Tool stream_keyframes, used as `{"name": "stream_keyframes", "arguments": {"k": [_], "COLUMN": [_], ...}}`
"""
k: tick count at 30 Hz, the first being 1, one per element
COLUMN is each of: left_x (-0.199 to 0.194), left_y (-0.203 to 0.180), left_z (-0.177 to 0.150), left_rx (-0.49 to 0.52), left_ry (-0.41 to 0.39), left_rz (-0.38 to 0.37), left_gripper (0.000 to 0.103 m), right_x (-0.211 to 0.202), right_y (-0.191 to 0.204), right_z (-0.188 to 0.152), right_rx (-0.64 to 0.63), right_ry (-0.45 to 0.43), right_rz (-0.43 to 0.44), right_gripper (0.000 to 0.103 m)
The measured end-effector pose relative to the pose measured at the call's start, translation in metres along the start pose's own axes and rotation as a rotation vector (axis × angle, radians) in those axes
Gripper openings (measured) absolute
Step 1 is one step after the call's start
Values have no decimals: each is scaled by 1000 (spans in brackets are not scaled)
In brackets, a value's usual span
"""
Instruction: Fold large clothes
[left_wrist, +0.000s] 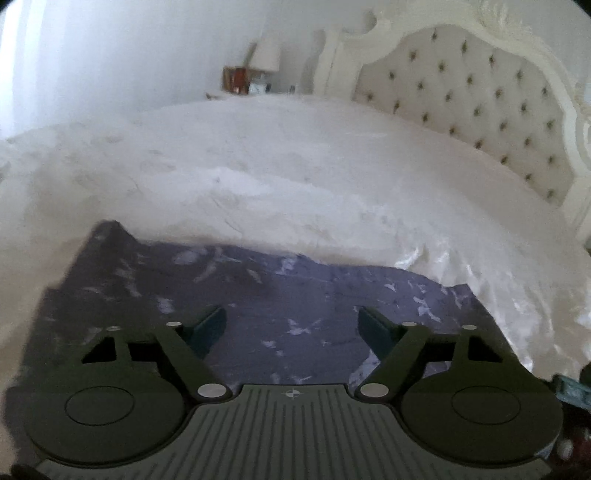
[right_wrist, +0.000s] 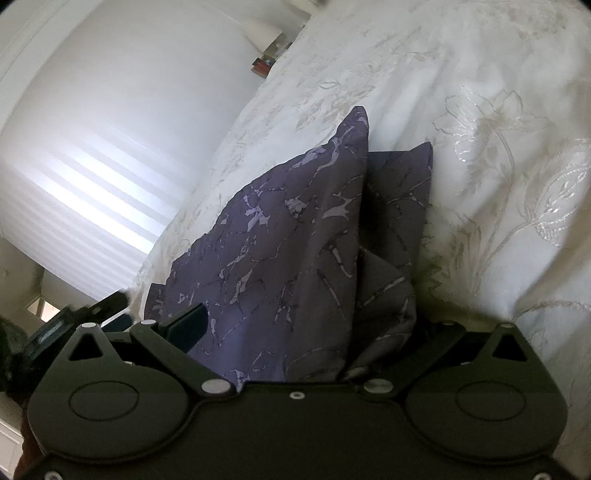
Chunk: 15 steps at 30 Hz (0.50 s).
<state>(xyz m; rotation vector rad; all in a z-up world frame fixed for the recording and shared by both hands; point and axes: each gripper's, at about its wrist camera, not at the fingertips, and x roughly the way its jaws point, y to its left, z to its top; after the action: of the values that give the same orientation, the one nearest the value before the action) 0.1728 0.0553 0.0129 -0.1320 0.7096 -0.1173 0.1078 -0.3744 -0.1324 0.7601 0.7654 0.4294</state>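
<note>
A purple garment with a pale marbled print lies spread flat on the white bedspread. My left gripper hovers over its near part with the jaws open and nothing between them. In the right wrist view the same garment is folded into layers, with a raised fold running away from the camera. My right gripper stands wide open around that bunched cloth. Its left finger shows beside the fabric's edge. The cloth hides the right finger.
A tufted cream headboard rises at the right. A lamp and small items stand on a nightstand beyond the bed. A window with blinds is at the left, and a dark tool part shows there.
</note>
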Motion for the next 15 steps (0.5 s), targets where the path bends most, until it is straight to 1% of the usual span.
{"name": "stream_keyframes", "arguments": {"k": [3,9,12,15], "left_x": [18,47,56,63], "left_y": [-6,-14,-16,-22], "left_z": [1,0,-3,-7], "left_rx": [5,3,22,69], "left_ry": [35,95,124,140], "left_rz": [26,73,89,114], "left_gripper": [65,53,52,52], "right_x": [0,3,4,4], "right_y": [0,2,4,3], "right_z": [0,1,1,1], "right_rx": [-1,-2,-2,-2], "right_ry": [1,7,8,8], "right_rz": [-1,-7,-9,-9], "right_gripper": [103,103,103,103]}}
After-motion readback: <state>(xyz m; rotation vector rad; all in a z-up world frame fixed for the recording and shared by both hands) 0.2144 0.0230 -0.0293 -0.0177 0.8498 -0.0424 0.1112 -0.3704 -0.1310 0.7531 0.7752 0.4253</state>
